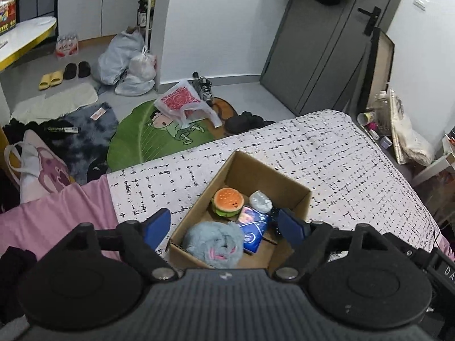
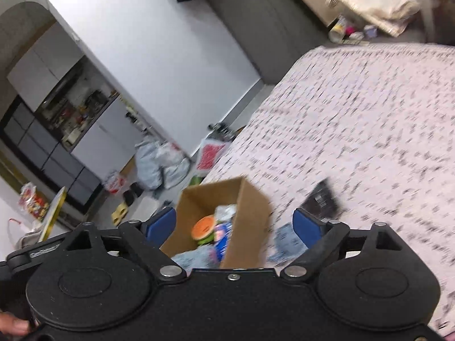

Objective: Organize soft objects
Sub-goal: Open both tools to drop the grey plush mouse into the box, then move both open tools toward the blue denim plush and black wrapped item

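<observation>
Fluffy blue plush [image 1: 213, 243] inside cardboard box [image 1: 295, 199]; black packet [image 2: 322, 199] only right view.

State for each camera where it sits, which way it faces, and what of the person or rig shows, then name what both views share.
Left wrist: on the left gripper, looking level and down into the cardboard box on the bed; its own blue fingers show, open.
Right wrist: on the right gripper, rolled and motion-blurred, above the same cardboard box; open fingers and a fingertip at lower left show.
Shared: box, burger toy, bed, grey door.
</observation>
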### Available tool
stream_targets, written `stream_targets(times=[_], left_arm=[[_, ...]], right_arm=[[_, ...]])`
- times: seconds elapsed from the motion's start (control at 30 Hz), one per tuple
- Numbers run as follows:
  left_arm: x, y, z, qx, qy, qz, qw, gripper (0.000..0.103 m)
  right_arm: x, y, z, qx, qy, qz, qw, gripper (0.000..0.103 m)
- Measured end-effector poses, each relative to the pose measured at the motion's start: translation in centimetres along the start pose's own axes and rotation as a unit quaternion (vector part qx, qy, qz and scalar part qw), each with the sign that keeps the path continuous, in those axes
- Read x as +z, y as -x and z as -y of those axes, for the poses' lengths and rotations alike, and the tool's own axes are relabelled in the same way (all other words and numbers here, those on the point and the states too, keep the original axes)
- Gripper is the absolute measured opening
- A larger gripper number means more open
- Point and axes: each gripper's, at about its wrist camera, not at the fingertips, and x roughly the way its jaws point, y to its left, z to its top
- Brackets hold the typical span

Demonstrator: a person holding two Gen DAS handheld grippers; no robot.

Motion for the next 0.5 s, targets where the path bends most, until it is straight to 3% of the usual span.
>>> stream_targets(times=[0.23,0.5], left_arm=[[-1.1,1.1,1.9,-0.009,-0.036,0.010,0.9993,0.085],[-1.6,2.2,3.4,-0.013,-0.047,0.013,0.9987,0.090]], right_arm=[[0.7,2.0,1.8,-0.011,-0.009,0.008,1.000,0.103],[0.9,3.0,3.2,-0.015,-0.016,-0.002,1.000,0.103]])
